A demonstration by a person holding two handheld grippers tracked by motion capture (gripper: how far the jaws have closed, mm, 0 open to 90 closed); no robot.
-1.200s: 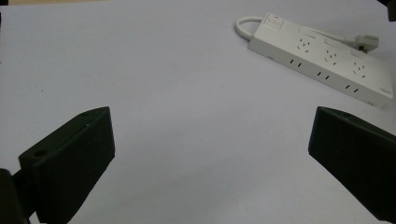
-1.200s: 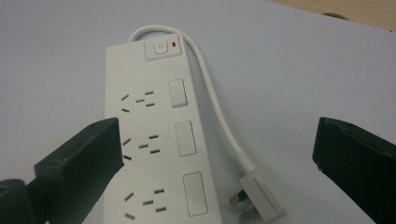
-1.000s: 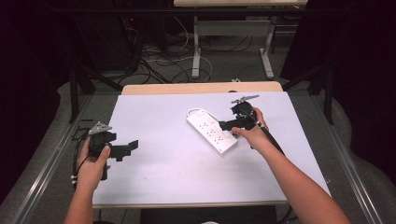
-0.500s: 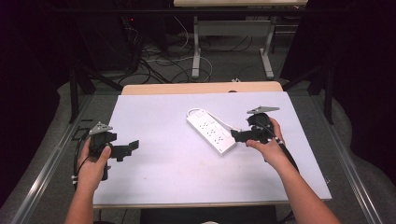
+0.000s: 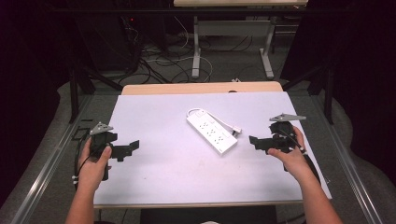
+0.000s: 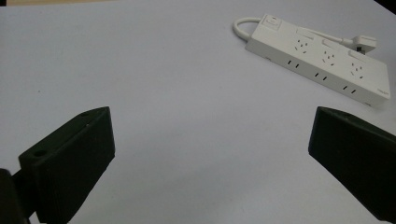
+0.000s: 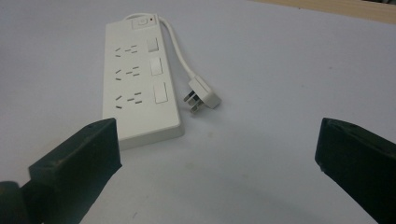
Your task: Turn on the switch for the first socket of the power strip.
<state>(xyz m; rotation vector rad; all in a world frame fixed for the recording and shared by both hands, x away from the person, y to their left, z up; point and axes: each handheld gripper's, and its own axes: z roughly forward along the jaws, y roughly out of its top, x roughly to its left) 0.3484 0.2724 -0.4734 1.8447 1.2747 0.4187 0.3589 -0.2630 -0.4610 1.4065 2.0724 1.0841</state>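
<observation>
- Cables and desk legs filled the dark room behind the white surface (image 5: 154, 116).
- At centre lay the strip (image 5: 211, 136), its plug (image 5: 236, 130) just beside it at 3 o'clock.
- At 8 o'clock, the left tool (image 5: 132, 146) was spread, gripping nothing.
- At 3 o'clock, the right tool (image 5: 254, 141) was spread too, near the strip but apart.

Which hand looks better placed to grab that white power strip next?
Probably the right: the right gripper sits open, close beside the power strip; the left gripper is farther away.
</observation>
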